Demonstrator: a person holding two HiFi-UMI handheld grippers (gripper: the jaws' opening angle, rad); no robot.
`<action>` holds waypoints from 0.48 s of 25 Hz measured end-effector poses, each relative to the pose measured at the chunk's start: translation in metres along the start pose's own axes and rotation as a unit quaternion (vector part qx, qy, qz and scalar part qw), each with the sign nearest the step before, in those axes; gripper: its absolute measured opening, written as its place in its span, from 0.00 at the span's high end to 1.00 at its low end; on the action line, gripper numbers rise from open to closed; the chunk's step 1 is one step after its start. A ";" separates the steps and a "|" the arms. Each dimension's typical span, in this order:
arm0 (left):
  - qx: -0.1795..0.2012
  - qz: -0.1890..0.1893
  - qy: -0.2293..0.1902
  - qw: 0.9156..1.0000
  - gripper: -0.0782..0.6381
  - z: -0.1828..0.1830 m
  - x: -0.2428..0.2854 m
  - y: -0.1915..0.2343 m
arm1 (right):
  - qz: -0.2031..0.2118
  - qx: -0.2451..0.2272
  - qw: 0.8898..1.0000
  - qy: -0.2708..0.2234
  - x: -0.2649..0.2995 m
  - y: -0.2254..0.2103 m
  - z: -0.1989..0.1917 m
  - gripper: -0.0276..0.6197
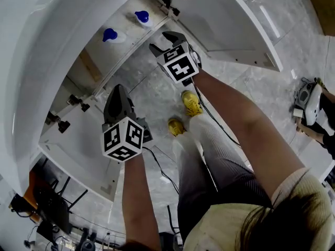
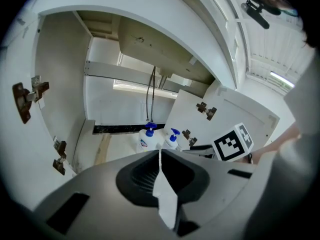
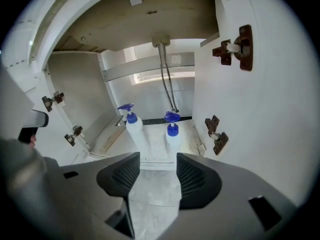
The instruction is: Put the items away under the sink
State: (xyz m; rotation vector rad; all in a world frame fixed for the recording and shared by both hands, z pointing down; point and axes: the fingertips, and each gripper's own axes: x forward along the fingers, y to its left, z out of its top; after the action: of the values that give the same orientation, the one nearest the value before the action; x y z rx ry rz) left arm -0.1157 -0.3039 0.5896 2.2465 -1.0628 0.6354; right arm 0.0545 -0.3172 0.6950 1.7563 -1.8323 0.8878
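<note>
- The left gripper (image 2: 159,158) is held with its jaws pressed together on nothing; it is kept outside the cabinet, facing the opening, and is judged idle because nothing is carried in it.
- The right gripper (image 3: 157,173) is held with its jaws spread and nothing between them; only the bare floor (image 3: 150,194) is seen through the gap; it is pointed at the opening, just short of the cabinet floor (image 3: 192,134).
- The first pump bottle (image 3: 131,129) and the second pump bottle (image 3: 172,134) are set upright, side by side, under the sink on the cabinet floor; they are judged to be already stowed.
- The bottles are stood toward the front, clear of the hoses (image 3: 167,79) hung behind them; the pumps are thereby kept within reach and the plumbing is left untouched.
- The left door (image 1: 78,150) and the right door (image 1: 225,20) are swung wide so that the opening is kept free; closing them is judged to be what may remain.
</note>
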 end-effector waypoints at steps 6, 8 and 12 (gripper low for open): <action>-0.015 -0.003 0.004 1.000 0.82 0.007 -0.020 -0.006 | 0.031 -0.003 1.000 -0.004 -0.034 0.020 0.011 0.59; -0.018 -0.002 0.006 1.000 0.82 0.009 -0.027 -0.007 | 0.037 -0.001 0.999 -0.014 -0.047 0.027 0.016 0.62; -0.025 0.001 0.002 1.000 0.82 0.013 -0.041 -0.009 | 0.040 -0.003 0.999 -0.032 -0.069 0.041 0.029 0.71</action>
State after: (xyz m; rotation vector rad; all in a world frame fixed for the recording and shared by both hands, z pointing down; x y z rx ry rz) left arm -0.1290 -0.2861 0.5520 2.1995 -1.0677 0.6075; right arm 0.0235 -0.2899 0.6200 1.7365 -1.9567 0.8646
